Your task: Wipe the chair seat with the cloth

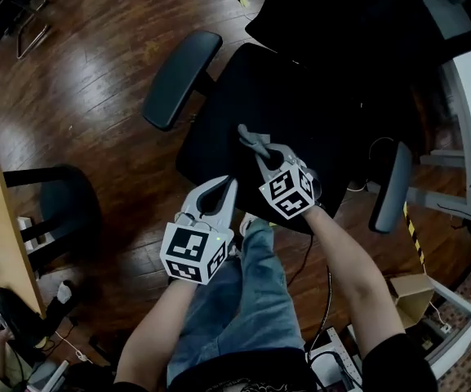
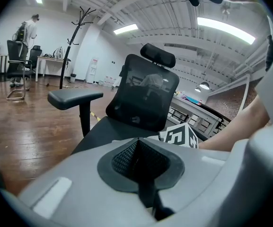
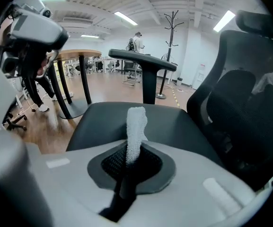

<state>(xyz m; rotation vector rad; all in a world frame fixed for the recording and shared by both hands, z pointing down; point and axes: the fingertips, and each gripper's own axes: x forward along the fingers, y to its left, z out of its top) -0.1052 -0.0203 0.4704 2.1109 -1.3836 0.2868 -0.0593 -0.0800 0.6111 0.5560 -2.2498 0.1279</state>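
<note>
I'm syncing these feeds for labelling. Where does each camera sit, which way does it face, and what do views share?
Head view: on the person's head, facing steeply down at the chair seat; both forearms, left hand-held gripper, right hand-held gripper show.
Left gripper view: on the left hand-held gripper, along its shut, empty jaws toward the backrest; the right forearm shows.
Right gripper view: on the right hand-held gripper, across the seat, jaws shut on the cloth.
Shared: both gripper views show the same armrest and coat rack.

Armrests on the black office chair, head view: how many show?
2. One armrest stands left of the seat; the other armrest stands right of it. None seems hidden.
</note>
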